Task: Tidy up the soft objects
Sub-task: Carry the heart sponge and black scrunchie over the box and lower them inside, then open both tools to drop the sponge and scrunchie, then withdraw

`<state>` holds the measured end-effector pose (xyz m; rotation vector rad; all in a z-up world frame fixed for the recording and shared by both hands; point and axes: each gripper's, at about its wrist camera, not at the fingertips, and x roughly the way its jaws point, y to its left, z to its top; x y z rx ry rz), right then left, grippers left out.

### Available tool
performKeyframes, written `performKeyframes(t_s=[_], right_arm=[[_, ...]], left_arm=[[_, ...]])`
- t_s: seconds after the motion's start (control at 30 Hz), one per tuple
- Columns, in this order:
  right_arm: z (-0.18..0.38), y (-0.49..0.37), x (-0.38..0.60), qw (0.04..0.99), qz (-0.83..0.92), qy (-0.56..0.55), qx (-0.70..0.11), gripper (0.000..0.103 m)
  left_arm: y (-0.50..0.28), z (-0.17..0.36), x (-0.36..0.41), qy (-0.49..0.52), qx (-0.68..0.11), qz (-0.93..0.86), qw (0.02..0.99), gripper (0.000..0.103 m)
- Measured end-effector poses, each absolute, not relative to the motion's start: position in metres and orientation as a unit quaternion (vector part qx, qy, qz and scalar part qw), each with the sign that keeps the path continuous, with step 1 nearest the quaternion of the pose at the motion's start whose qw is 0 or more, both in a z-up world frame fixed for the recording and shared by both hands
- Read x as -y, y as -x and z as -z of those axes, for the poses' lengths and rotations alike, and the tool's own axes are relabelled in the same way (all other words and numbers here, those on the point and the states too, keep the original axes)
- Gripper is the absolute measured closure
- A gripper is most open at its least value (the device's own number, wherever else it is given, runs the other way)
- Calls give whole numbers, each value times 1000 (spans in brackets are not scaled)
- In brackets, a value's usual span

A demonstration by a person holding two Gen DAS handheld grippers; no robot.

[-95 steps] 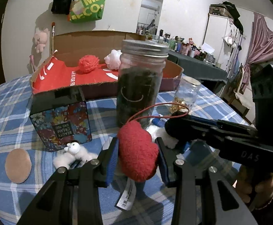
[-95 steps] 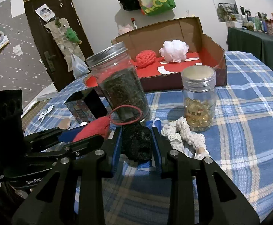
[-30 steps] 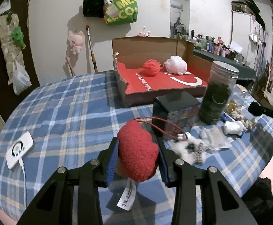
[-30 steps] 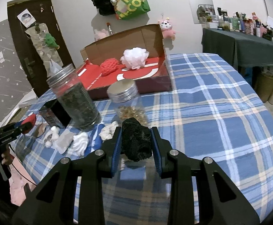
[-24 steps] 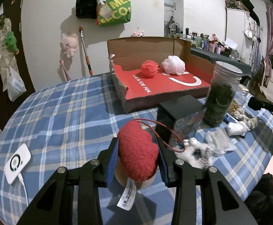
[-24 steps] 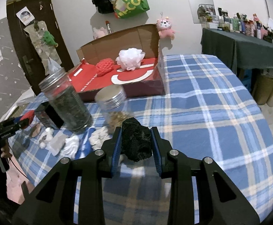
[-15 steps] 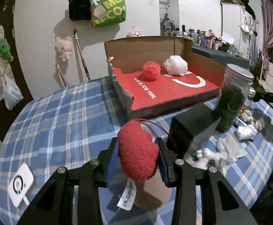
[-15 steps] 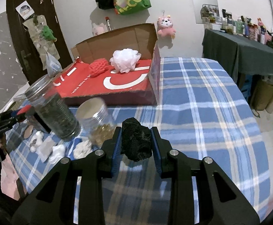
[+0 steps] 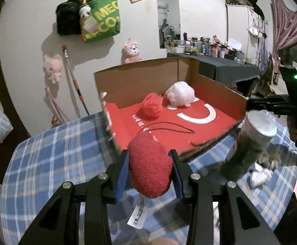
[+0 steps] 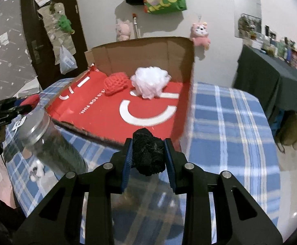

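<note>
My left gripper (image 9: 150, 170) is shut on a red plush heart (image 9: 149, 168) with a white tag and a thin red loop. It hangs just before the near left corner of the open cardboard box (image 9: 219, 85) with a red floor. My right gripper (image 10: 147, 154) is shut on a black fuzzy ball (image 10: 147, 151), held above the box's (image 10: 144, 45) near right corner. Inside the box lie a red knitted ball (image 9: 152, 106) (image 10: 115, 83) and a white pompom (image 9: 180, 96) (image 10: 150, 81). Each gripper shows at the edge of the other's view: the right gripper (image 9: 250, 104), the left gripper (image 10: 27, 107).
A blue checked tablecloth (image 9: 52, 153) (image 10: 226, 122) covers the round table. A tall glass jar with a metal lid (image 9: 252, 143) (image 10: 46, 138) stands by the box's front. Small white soft items (image 9: 259, 178) (image 10: 36, 169) lie near it. Bags and plush toys hang on the back wall.
Both grippers have risen and moved toward the cardboard box, still holding the red heart and the black ball. The box now looms larger; the jars and small items have slid to the sides.
</note>
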<state>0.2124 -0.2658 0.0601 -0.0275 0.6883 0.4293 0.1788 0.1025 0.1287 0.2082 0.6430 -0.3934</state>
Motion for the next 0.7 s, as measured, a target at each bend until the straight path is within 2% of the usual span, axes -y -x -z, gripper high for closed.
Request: performKeyframes(t_s=[0.4,0.57,0.7], right_arm=[[-67,-314,216,896,-198,40,-396,74],[-53,-354,195,880,-160,81,-440,74],[-38,-374,183,867,-132,110,-468,74]], left_arm=[[-276,-119,-39,-128,-405,166,890,62],[-310,-98,-26,-148,-453,131,869,61],[-325,-90,-26,-147,-463,112,867,61]])
